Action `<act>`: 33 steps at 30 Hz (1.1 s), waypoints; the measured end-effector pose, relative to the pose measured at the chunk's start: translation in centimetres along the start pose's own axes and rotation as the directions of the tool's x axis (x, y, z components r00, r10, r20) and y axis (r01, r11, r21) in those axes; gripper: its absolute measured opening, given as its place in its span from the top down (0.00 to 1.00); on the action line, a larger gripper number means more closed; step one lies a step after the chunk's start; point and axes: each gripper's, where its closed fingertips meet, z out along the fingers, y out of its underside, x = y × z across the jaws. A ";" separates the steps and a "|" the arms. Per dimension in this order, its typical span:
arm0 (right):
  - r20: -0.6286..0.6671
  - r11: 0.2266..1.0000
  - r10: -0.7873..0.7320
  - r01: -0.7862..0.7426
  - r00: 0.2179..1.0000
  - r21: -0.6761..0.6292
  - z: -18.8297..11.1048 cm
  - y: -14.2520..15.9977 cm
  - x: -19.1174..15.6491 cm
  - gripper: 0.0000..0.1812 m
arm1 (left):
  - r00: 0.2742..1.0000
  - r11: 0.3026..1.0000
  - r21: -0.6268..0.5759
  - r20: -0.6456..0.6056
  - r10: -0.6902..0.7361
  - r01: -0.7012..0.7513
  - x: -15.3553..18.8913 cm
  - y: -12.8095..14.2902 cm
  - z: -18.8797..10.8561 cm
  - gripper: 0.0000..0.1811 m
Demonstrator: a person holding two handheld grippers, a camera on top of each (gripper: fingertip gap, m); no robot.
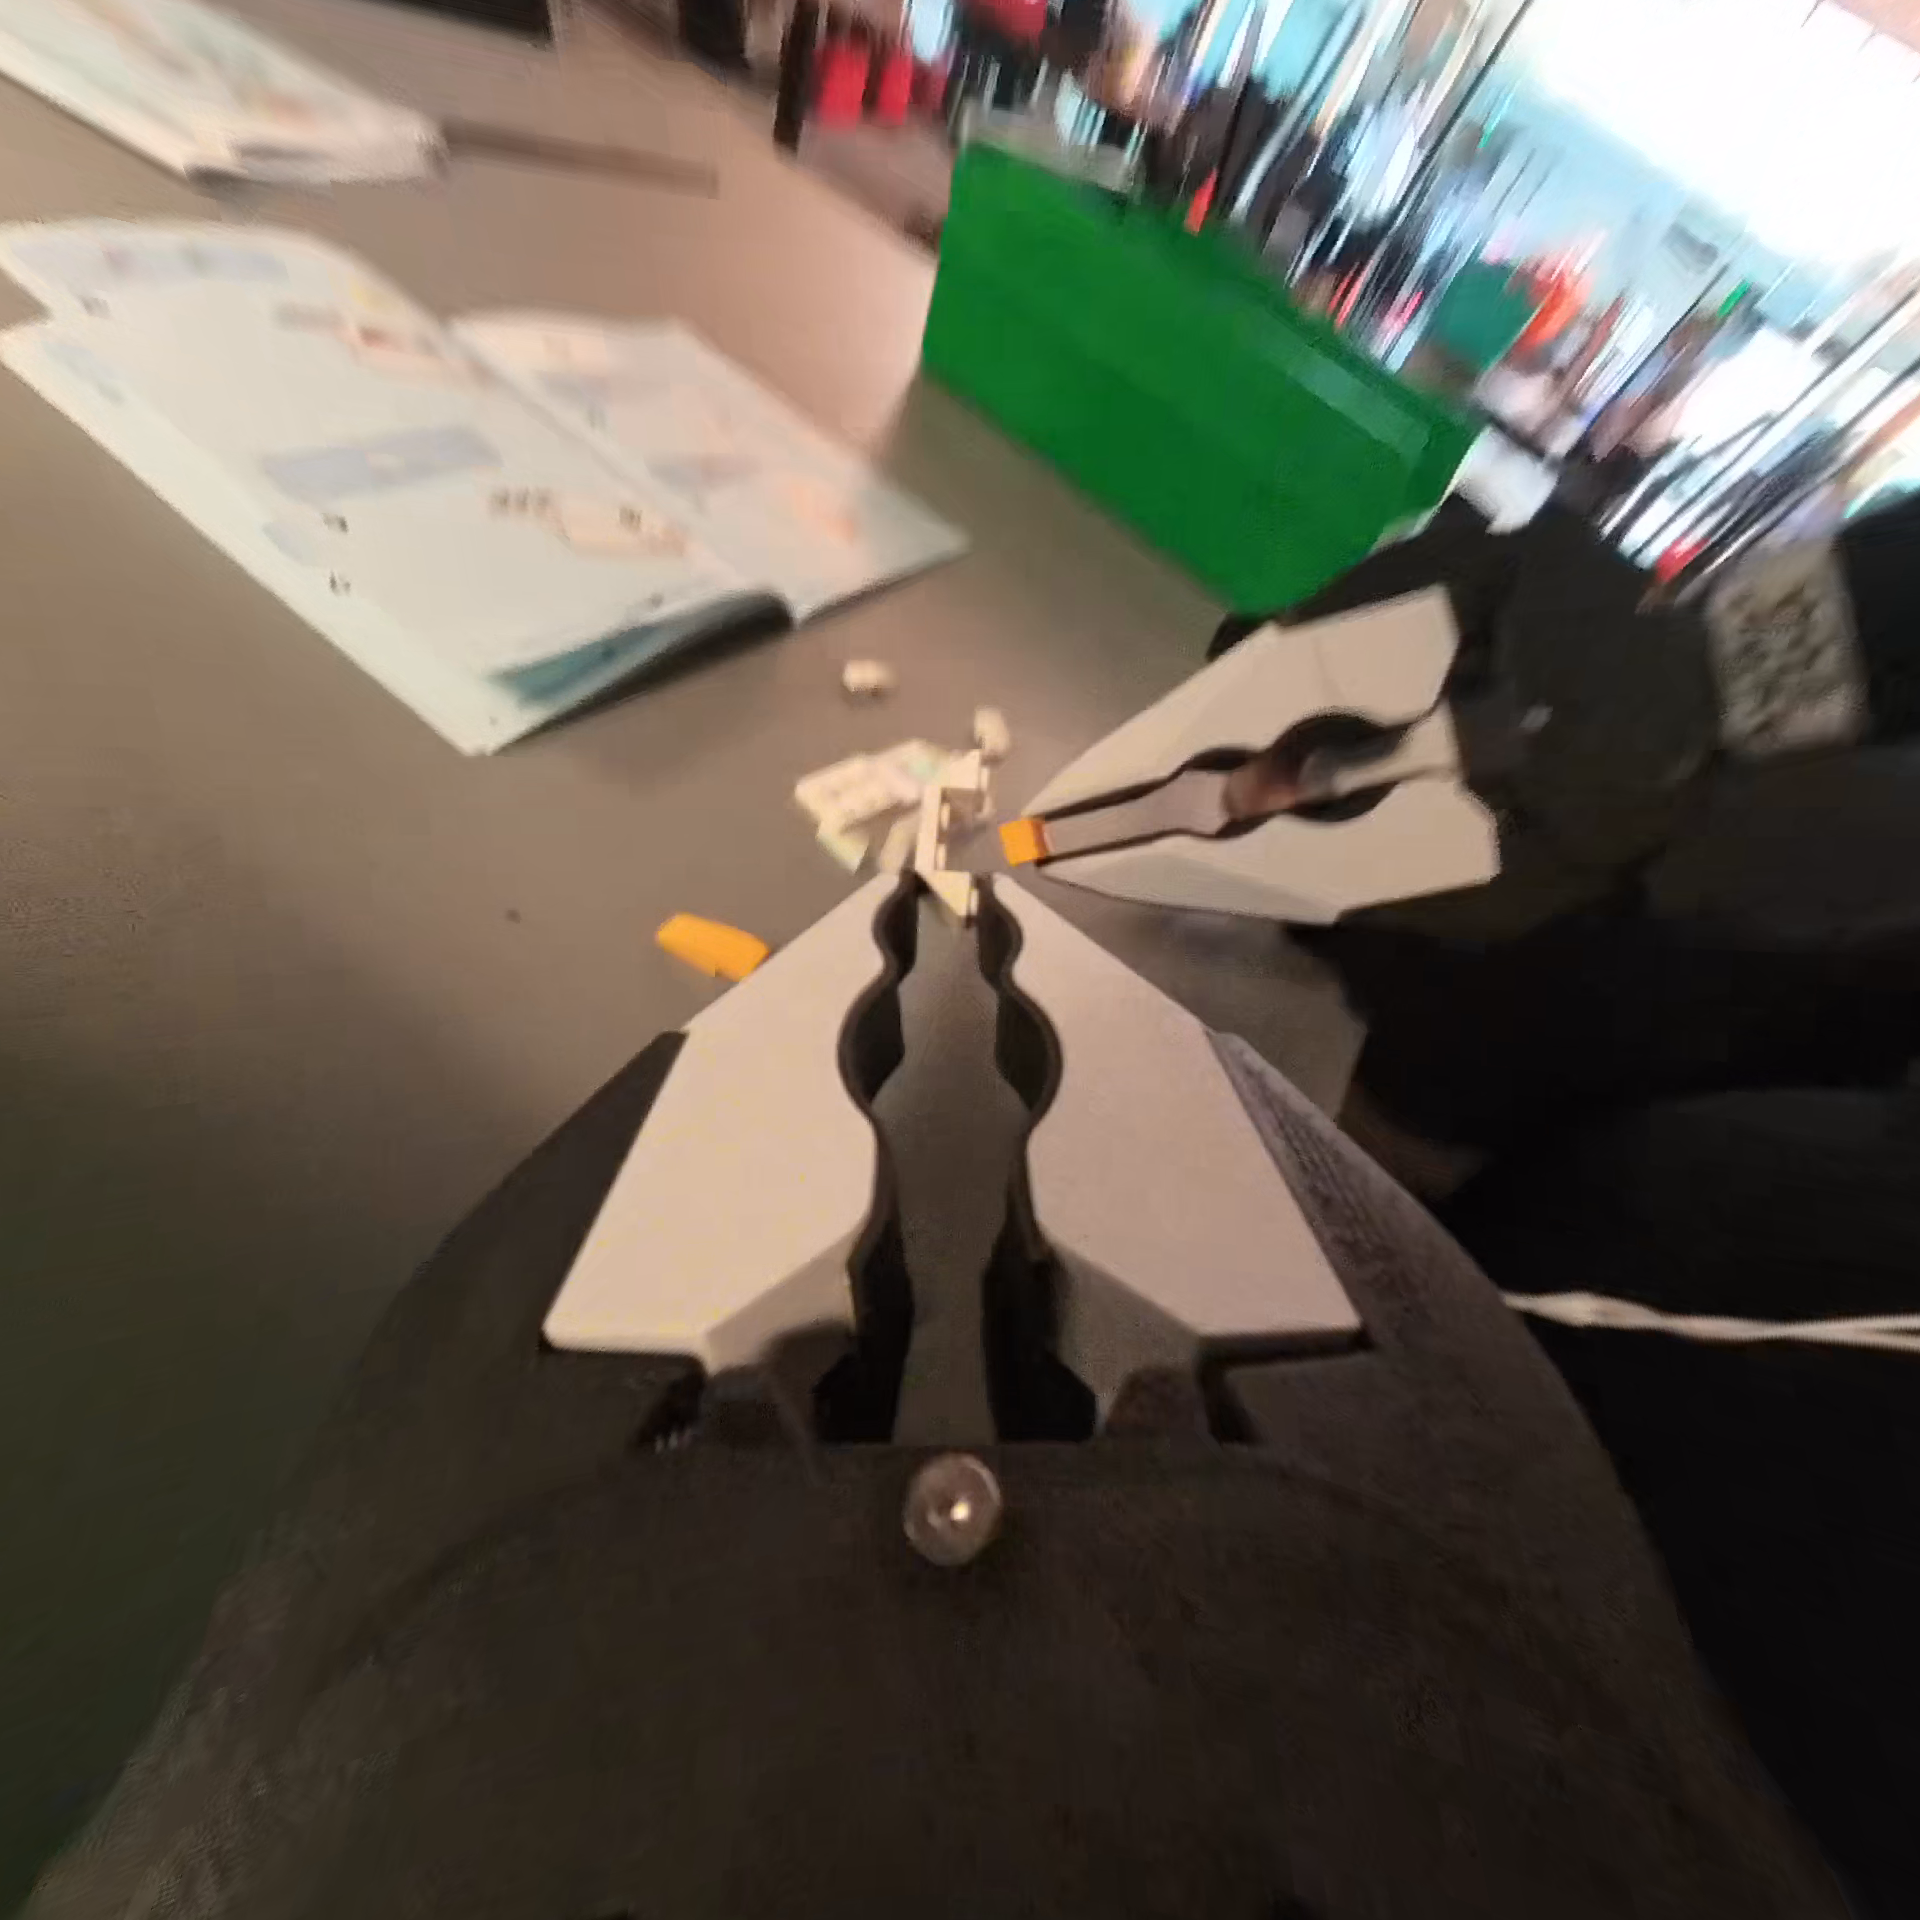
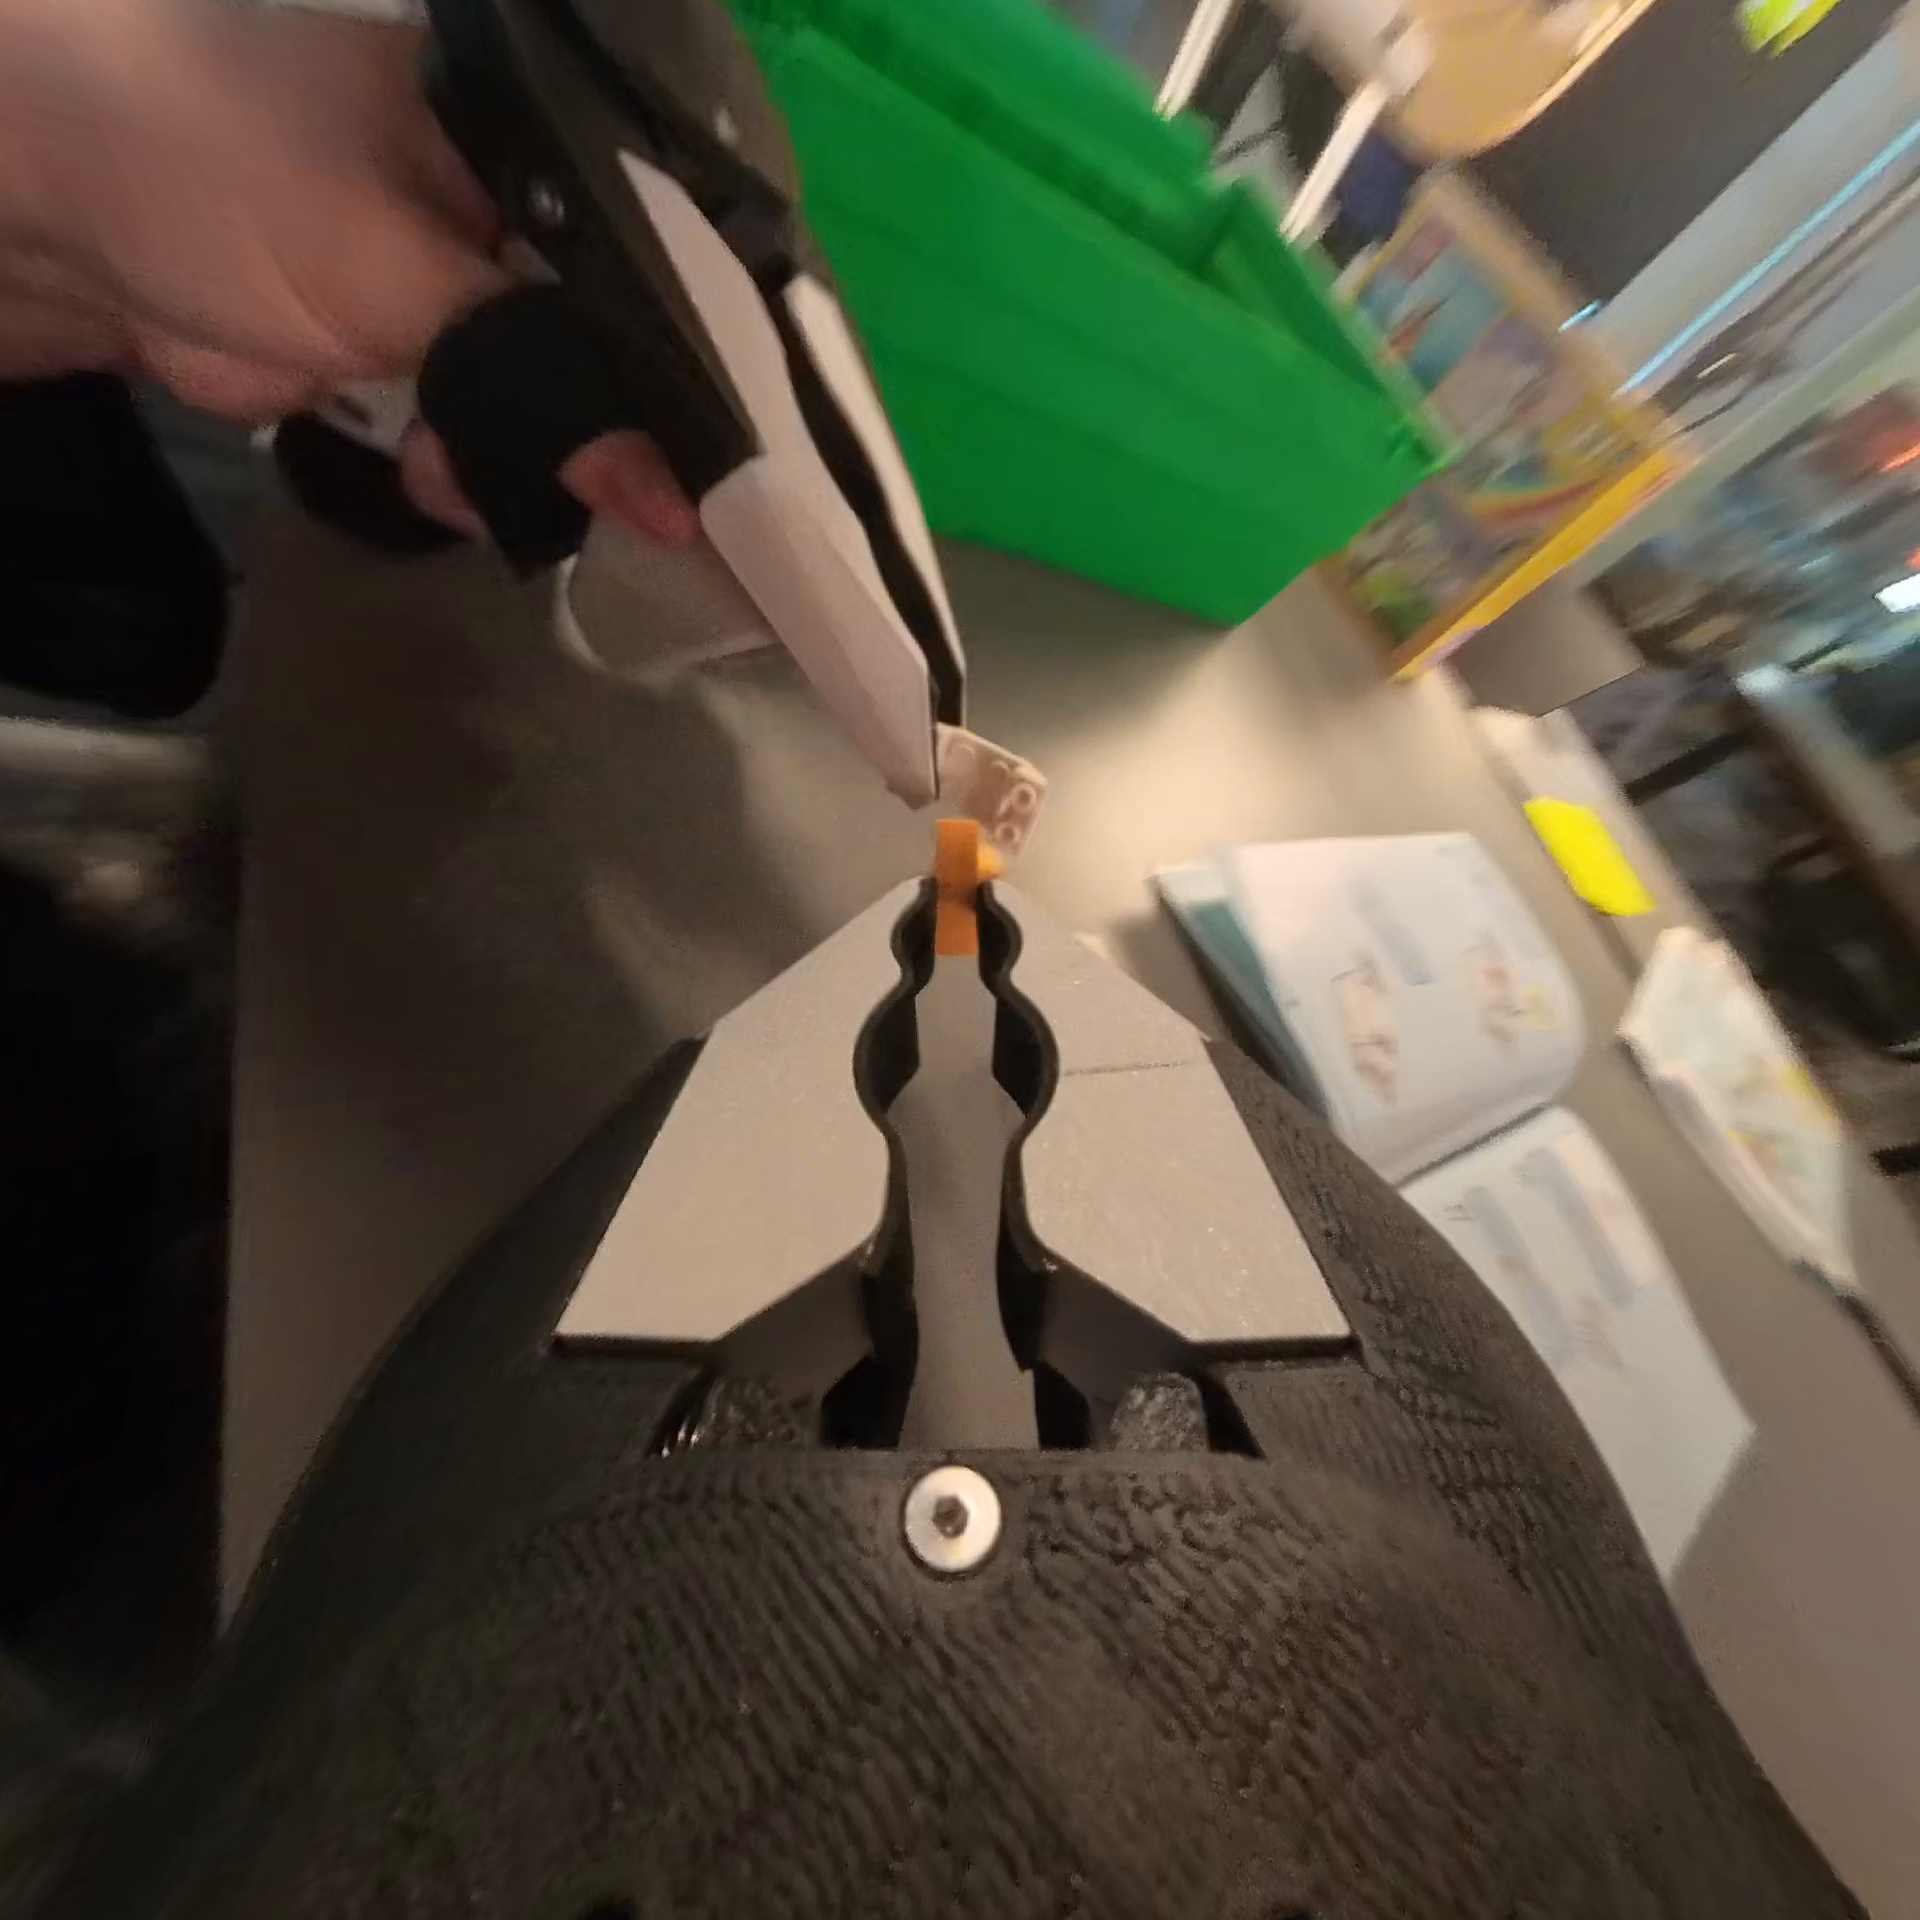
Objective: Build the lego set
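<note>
the left gripper (image 1: 948,883) has its jaws clenched on a small white lego piece (image 1: 951,821) that sticks out just past the jaw tips, above the loose white pieces (image 1: 852,805) on the tabletop (image 1: 260,935). to its right, the right gripper (image 2: 954,894) has its jaws clenched on a small orange piece (image 2: 954,883), whose front end is just beside the white piece, almost touching. to join them well, i think both grips should stay firm and the studs be lined up squarely before pressing, because a tilted push could make one piece slip out.

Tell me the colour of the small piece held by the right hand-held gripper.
Orange. The small piece shows best in the right wrist view, pinched at the right hand-held gripper tips.
</note>
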 end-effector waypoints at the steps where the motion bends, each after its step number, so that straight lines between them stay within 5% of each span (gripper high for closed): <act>1: -0.059 0.999 -0.024 0.026 0.998 0.041 -0.3 -0.8 0.6 0.97 | 0.999 0.997 0.068 -0.035 -0.038 0.040 0.3 -1.0 -0.3 0.95; 4: -0.194 0.985 -0.083 0.110 0.977 0.130 -1.0 -2.8 1.8 0.97 | 0.994 0.973 0.210 -0.080 -0.081 0.096 0.6 -2.7 -0.9 0.95; 10: -0.301 0.965 -0.153 0.208 0.941 0.160 -0.9 -3.9 2.2 0.97 | 0.986 0.940 0.312 -0.137 -0.097 0.136 1.7 -3.6 -1.0 0.95; 33: -0.475 0.933 -0.293 0.357 0.830 0.049 -1.2 -3.5 3.1 0.97 | 0.984 0.908 0.383 -0.121 -0.132 0.169 2.0 -4.1 -0.2 0.96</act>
